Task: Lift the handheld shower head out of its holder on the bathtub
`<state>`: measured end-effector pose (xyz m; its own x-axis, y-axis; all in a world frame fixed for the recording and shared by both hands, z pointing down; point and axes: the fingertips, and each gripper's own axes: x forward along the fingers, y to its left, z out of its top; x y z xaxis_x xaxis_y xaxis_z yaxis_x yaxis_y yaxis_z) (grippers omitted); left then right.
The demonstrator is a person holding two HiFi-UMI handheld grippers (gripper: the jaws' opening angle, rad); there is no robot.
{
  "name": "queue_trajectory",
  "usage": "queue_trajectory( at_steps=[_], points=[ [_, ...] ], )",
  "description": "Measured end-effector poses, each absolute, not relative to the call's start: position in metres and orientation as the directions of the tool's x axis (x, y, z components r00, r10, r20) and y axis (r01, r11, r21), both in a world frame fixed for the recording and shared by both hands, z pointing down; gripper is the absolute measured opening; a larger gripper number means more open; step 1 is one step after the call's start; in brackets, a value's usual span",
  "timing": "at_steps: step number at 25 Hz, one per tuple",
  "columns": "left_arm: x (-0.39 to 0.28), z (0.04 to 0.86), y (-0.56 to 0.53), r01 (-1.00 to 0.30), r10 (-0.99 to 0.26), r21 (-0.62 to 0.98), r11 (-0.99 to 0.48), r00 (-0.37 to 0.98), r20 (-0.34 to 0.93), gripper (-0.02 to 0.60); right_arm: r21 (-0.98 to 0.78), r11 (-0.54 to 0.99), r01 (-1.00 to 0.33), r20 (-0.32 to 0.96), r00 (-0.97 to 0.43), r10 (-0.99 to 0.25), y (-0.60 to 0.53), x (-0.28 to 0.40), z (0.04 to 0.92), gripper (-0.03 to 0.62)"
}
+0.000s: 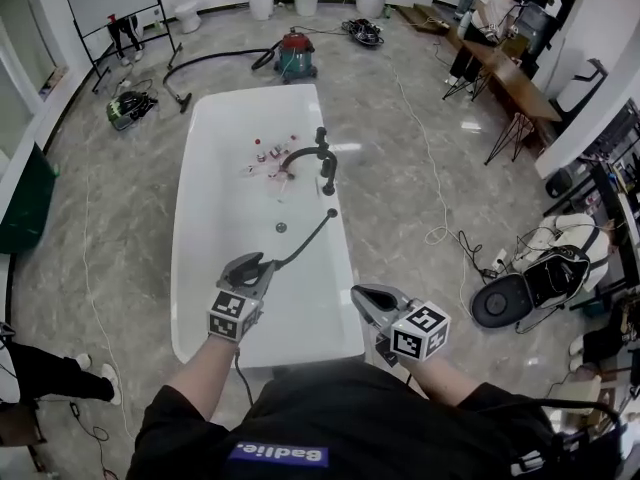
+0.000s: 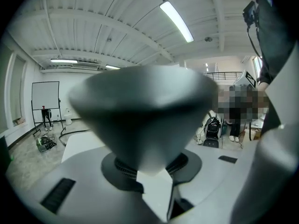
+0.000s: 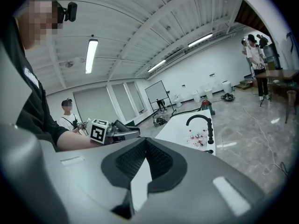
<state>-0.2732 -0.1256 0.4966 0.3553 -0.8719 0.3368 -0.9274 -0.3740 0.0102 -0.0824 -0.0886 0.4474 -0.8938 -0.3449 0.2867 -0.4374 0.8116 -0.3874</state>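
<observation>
Over the near end of the white bathtub [image 1: 215,148], the left tongs [image 1: 266,264] are pinching the handheld shower head [image 2: 140,115].
The shower head is sitting between the left tongs' pads, filling the left gripper view as a blurred grey cone. In the head view its slim dark length is reaching from those tongs toward the tub's right rim, on the near side of the dark faucet [image 1: 322,156]. The right tongs [image 1: 360,294] are hovering just to its right by the near rim, pressed together and carrying nothing.
</observation>
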Motion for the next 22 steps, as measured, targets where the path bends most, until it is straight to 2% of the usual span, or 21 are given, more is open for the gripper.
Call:
queue_trajectory(
  at_steps=[12,22],
  points=[
    [-0.255,0.445,-0.054,-0.957,-0.918,0.051,-0.287,0.290,0.270,0.115,-0.387,0.836,-0.388,0.269,-0.915,-0.300,-0.082,-0.098,0.449,0.002],
    [-0.240,0.404,-0.012,-0.959,-0.936,0.073,-0.275,0.284,0.209,0.115,-0.393,0.854,-0.341,0.238,-0.935,-0.263,-0.056,-0.106,0.439,0.002]
  ],
)
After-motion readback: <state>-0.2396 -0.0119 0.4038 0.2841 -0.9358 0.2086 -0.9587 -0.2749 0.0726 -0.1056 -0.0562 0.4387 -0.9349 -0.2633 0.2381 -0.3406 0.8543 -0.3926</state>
